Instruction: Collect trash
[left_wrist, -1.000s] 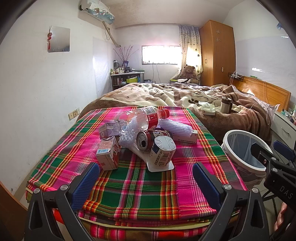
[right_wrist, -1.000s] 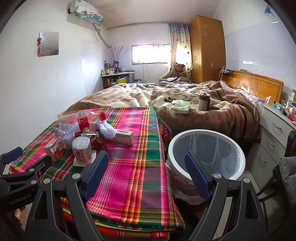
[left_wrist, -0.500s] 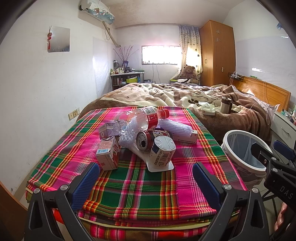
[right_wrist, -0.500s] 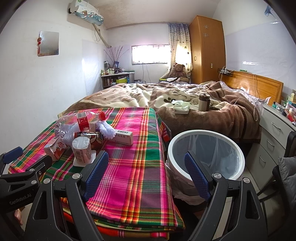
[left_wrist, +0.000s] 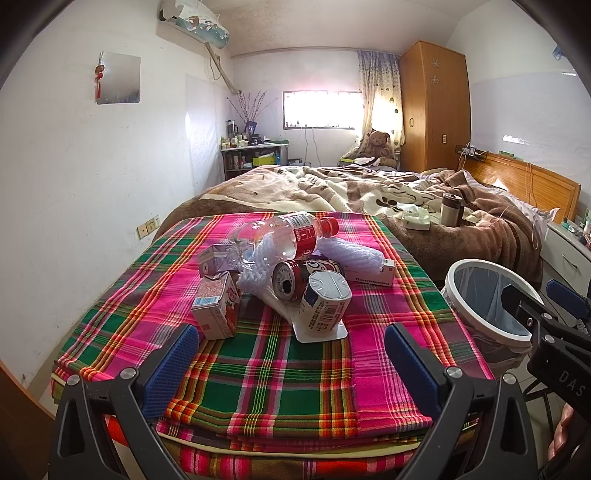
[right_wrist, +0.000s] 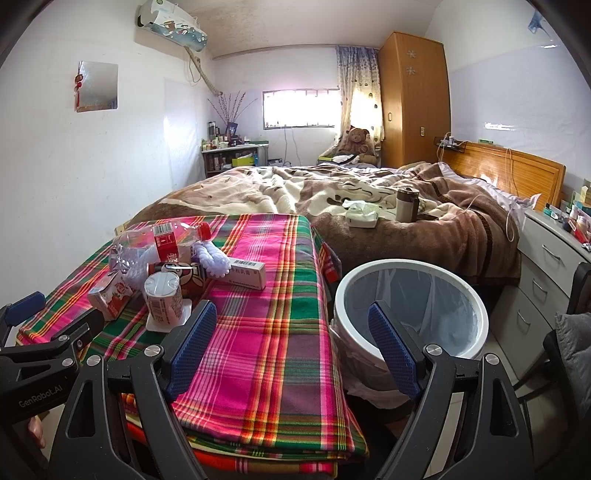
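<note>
A heap of trash lies on the plaid cloth (left_wrist: 280, 369): a clear plastic bottle (left_wrist: 284, 236) with a red label, a red can (left_wrist: 286, 284), an upturned yoghurt cup (left_wrist: 327, 302) on a white lid, a pink carton (left_wrist: 216, 308), a purple carton (left_wrist: 216, 256), a white flat box (left_wrist: 369, 273). My left gripper (left_wrist: 291, 363) hangs open in front of the heap, apart from it. The white bin (right_wrist: 410, 306) with a clear liner stands right of the table. My right gripper (right_wrist: 293, 350) is open, low, between table edge and bin, holding nothing.
A bed with a brown blanket (right_wrist: 369, 206) runs behind the table, with a tissue pack (right_wrist: 362, 216) and a flask (right_wrist: 406, 205) on it. White drawers (right_wrist: 546, 273) stand at the right, a chair (right_wrist: 569, 350) beside them. The wall closes the left side.
</note>
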